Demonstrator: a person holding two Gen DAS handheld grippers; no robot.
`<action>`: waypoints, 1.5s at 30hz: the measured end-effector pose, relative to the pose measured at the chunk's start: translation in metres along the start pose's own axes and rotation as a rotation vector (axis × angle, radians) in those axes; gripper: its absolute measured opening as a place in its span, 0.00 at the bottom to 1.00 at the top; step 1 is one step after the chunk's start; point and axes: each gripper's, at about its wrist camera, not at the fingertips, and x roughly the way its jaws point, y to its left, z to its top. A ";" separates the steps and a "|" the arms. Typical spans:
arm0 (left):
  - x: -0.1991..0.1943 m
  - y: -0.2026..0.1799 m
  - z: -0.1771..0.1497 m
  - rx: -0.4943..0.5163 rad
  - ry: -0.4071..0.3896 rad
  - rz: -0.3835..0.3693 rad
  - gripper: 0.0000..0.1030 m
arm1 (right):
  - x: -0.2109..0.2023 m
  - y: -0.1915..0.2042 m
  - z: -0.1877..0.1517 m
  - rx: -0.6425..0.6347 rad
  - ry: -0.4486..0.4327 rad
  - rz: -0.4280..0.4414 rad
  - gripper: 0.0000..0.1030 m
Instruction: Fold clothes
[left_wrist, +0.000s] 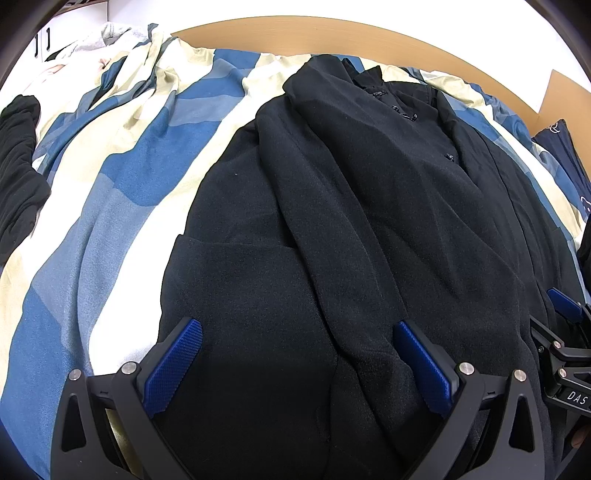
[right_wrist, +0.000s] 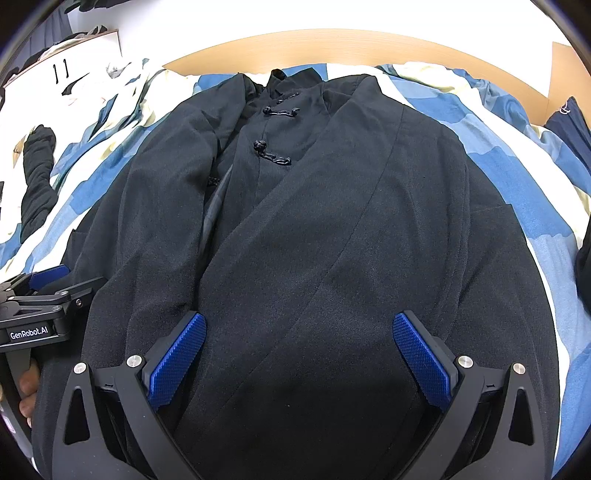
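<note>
- While lying spread front-up on the bed (right_wrist: 535, 236), black jacket (right_wrist: 314, 229) occupying the middle of both views, collar pointing toward the wooden headboard (right_wrist: 258, 46).
- Showing two knotted frog fastenings (right_wrist: 279, 110) near the collar; left front panel folding over in a long ridge (left_wrist: 332, 206).
- Left gripper (left_wrist: 295, 347) hovering low over the jacket's lower part, blue-padded fingers (left_wrist: 177, 362) spreading wide apart, pinching nothing.
- Right gripper (right_wrist: 299, 343) hovering likewise above the hem area, fingers (right_wrist: 421, 354) spreading wide, gripping no cloth.
- Appearing at each view's edge: the opposite gripper, just beside the jacket's side; fingertips of a hand (right_wrist: 27, 387) wrapping the left one's handle.
- Lying apart on the blue-and-cream striped bedcover (left_wrist: 122, 192): another dark garment (left_wrist: 18, 166), far left.
- Resting at far right: navy pillow (left_wrist: 565, 155).
</note>
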 end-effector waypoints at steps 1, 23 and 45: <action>0.000 0.000 0.000 0.000 0.000 0.000 1.00 | 0.000 0.000 0.000 0.000 0.000 0.000 1.00; -0.017 -0.011 -0.001 0.026 -0.091 0.056 1.00 | -0.011 -0.016 -0.002 0.054 -0.016 0.121 1.00; -0.080 0.091 -0.059 -0.063 0.005 -0.184 1.00 | -0.112 -0.170 -0.106 0.424 -0.089 0.273 1.00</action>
